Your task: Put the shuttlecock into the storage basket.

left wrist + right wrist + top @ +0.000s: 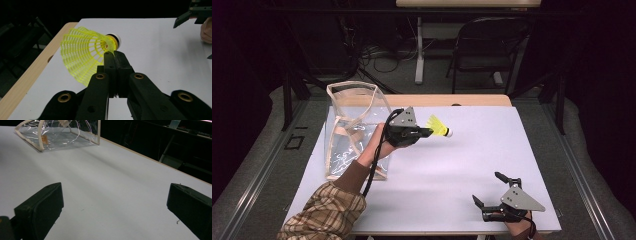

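Note:
A yellow shuttlecock [439,127] with a white cork tip hangs above the white table top, cork pointing right. My left gripper [428,132] is shut on the rim of its skirt; in the left gripper view the yellow shuttlecock [85,51] fans out left of the closed left gripper [115,53]. A clear plastic bag [354,127] with cream trim stands open at the table's left, just behind the left hand, and the clear plastic bag [57,135] lies far off in the right gripper view. My right gripper [487,188] rests open near the front right edge, nothing between its jaws.
The white table top [472,150] lies over a wooden table whose edge [432,100] shows at the back. A folding chair [484,45] and a table leg [419,50] stand on the floor beyond. A plaid sleeve [324,212] comes in at the bottom left.

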